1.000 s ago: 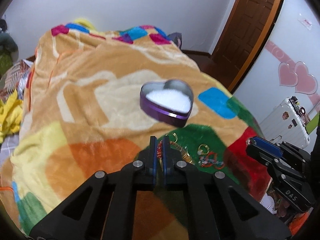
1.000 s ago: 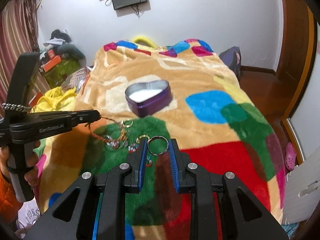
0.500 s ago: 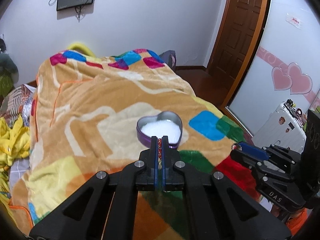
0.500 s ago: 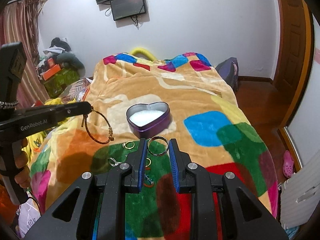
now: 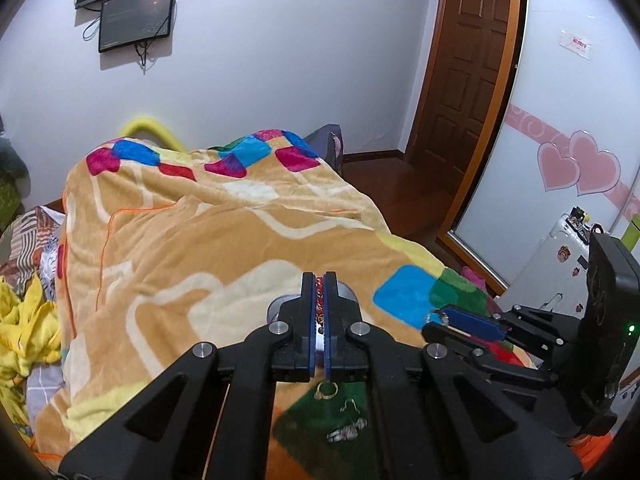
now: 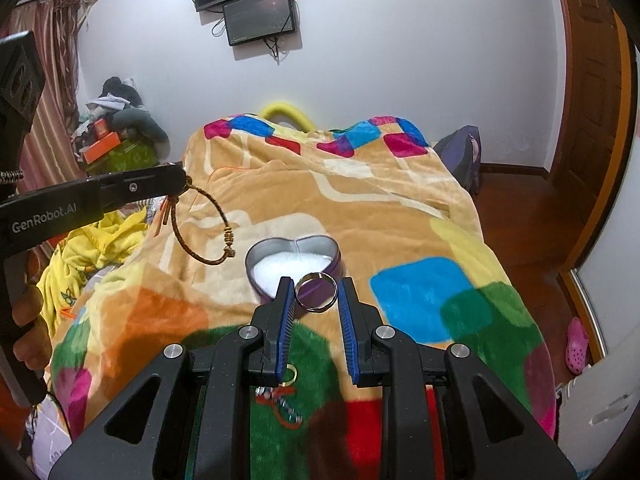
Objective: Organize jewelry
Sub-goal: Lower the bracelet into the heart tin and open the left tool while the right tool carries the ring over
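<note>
Two tongs carry jewelry above the bed. The left tongs (image 5: 319, 292) are pinched nearly shut on a brown braided cord bracelet (image 6: 208, 226), which dangles left of the purple heart-shaped tin (image 6: 294, 258). The right tongs (image 6: 316, 296), part open, clamp a plain silver ring (image 6: 317, 292) held upright just near of the tin, so these look closer to a drop. Loose rings and trinkets (image 6: 280, 398) lie nearer on the multicoloured plush blanket (image 6: 400, 216); a wall-mounted screen (image 6: 260, 14) hangs beyond.
</note>
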### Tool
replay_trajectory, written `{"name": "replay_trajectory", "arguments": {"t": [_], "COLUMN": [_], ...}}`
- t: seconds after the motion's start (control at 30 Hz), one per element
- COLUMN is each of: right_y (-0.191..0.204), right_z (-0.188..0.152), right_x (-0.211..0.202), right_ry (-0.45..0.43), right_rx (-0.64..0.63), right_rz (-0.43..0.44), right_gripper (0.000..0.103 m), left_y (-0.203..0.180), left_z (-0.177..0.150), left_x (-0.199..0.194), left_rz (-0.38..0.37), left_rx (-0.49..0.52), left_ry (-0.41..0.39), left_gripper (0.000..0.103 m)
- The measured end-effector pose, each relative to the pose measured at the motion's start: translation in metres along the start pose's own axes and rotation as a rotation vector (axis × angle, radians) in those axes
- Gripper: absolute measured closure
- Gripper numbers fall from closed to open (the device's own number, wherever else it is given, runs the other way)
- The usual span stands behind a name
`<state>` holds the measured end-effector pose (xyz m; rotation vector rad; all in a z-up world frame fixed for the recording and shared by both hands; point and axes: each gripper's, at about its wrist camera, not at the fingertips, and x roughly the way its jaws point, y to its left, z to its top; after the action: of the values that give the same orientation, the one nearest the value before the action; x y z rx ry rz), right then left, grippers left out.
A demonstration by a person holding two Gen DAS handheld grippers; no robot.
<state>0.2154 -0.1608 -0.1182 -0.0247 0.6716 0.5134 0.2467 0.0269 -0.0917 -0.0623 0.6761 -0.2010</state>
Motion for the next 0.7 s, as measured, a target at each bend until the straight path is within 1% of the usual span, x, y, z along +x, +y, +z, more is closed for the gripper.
{"name": "replay_trajectory", "arguments": {"t": [0.2,0.57,0.7], "right_y": [-0.002,-0.01,-0.012], "right_z": [0.009,0.013,0.013], "right_x": [0.015,0.032,0.037], "right_ry": [0.005,0.026,0.04], "right_rx": [-0.018,-0.022,-0.021], "right_rz": [-0.007,-0.011,-0.014], "right_gripper": [0.083,0.083,0.083], "left_y": [-0.005,-0.004,0.003], "left_z": [0.008,0.013,0.008], "left_x": [0.024,0.065,0.08], "left_rz": [-0.021,-0.091,-0.105], "left_rx": [0.017,-0.003,-0.02], "left_ry": [0.013,0.052,0.089], "left_gripper": [0.102,0.102,0.102]}}
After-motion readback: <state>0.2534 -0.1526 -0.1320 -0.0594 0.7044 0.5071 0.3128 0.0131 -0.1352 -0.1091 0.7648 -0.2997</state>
